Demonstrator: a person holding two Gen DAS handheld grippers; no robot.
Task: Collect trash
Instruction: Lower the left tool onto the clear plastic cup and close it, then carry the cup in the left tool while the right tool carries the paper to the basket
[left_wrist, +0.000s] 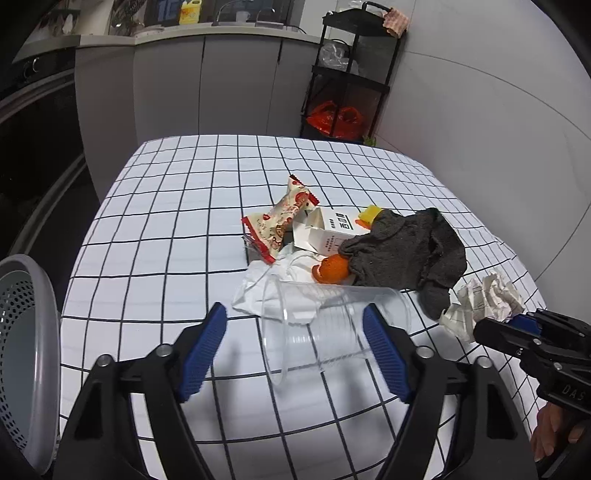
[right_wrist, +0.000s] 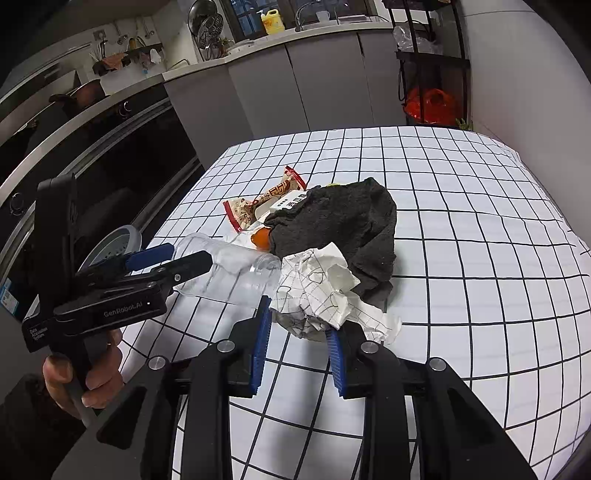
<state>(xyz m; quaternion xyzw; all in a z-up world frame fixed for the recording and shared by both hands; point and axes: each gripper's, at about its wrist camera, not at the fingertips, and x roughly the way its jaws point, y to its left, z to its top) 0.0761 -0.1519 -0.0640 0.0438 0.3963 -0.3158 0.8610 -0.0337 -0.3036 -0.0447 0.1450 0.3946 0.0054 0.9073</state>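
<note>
a table (left_wrist: 155, 229) under a white cloth with a black grid carries one heap of trash near its middle: one clear plastic cup (left_wrist: 332, 328) lying on its side, one crumpled paper ball (left_wrist: 484, 302) printed with a grid, one red and cream snack wrapper (left_wrist: 277, 221), one small white carton (left_wrist: 332, 229) with chinese characters on its side, one piece of orange peel (left_wrist: 330, 269), one white tissue (left_wrist: 266, 291) and one dark grey cloth (left_wrist: 410, 251) draped over part of the heap. a yellow scrap (left_wrist: 369, 214) shows behind the carton. one grey perforated bin (left_wrist: 26, 350) stands at the left edge of the table. the left gripper (left_wrist: 295, 350) has its jaws wide, one blue pad on each side of the cup, and whether they touch it cannot be told. the right gripper (right_wrist: 295, 350) has its jaws at a middling gap, closed in around the lower edge of the paper ball (right_wrist: 317, 291), which lies against the cloth (right_wrist: 340, 229) and just beside the cup (right_wrist: 229, 269). seen from the right wrist, the left tool reads "genrobot.ai" and "data acquisition system"; seen from the left wrist, the right tool shows the letters "das". one black shelf rack (left_wrist: 351, 74) in the corner holds a red plastic bag (left_wrist: 334, 118), and one yellow bottle (right_wrist: 273, 20) stands on the counter.
</note>
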